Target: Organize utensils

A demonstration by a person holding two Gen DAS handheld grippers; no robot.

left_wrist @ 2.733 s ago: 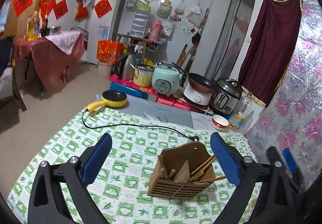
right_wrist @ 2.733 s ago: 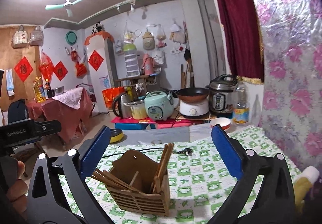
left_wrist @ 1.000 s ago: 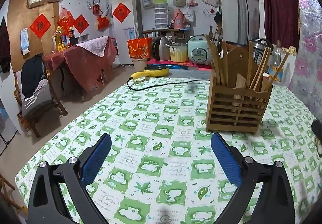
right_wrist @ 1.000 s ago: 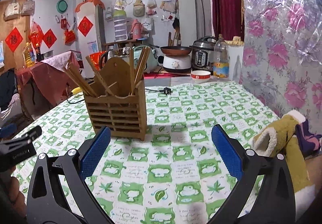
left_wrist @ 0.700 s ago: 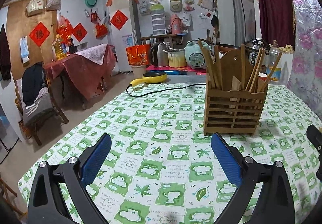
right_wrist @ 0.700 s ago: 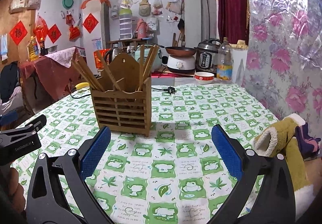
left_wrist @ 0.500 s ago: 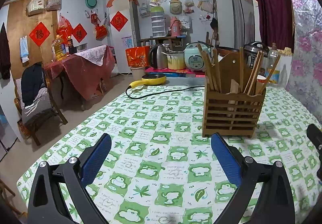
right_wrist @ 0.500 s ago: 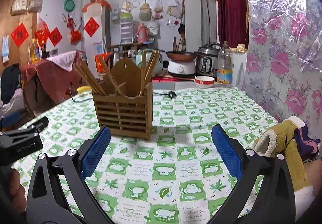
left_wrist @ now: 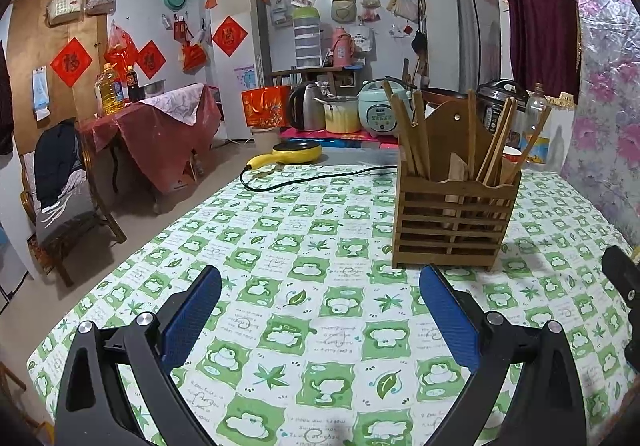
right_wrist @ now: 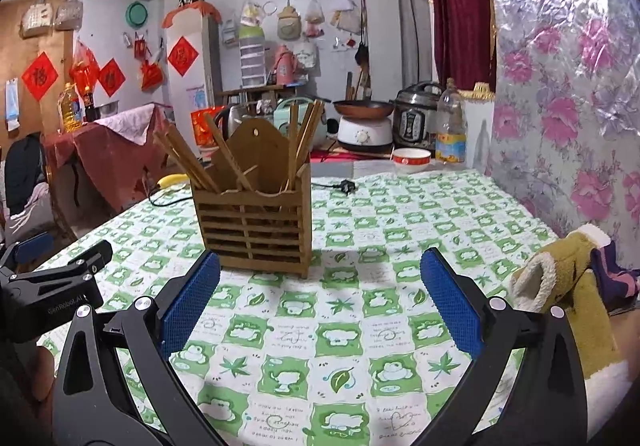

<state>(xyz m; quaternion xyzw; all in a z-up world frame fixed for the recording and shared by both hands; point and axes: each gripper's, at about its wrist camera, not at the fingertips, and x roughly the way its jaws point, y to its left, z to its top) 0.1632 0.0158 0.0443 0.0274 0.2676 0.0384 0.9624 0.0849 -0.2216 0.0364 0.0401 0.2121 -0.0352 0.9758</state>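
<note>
Your left tool point(left_wrist: 320, 310) and right tool point(right_wrist: 320, 298) are both wide open and empty; the wooden holder point(left_wrist: 454, 221) of chopsticks point(left_wrist: 494, 141) stands at 1 o'clock on the worktop point(left_wrist: 280, 246).

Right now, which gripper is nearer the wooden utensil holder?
Right, slightly. The right gripper sits just short of the wooden utensil holder, which stands ahead toward its left finger. The left gripper is a little farther back, holder ahead to its right.

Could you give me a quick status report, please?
Left gripper open, empty. Right gripper open, empty. Wooden holder upright, chopsticks inside. Nothing in the way.
</note>
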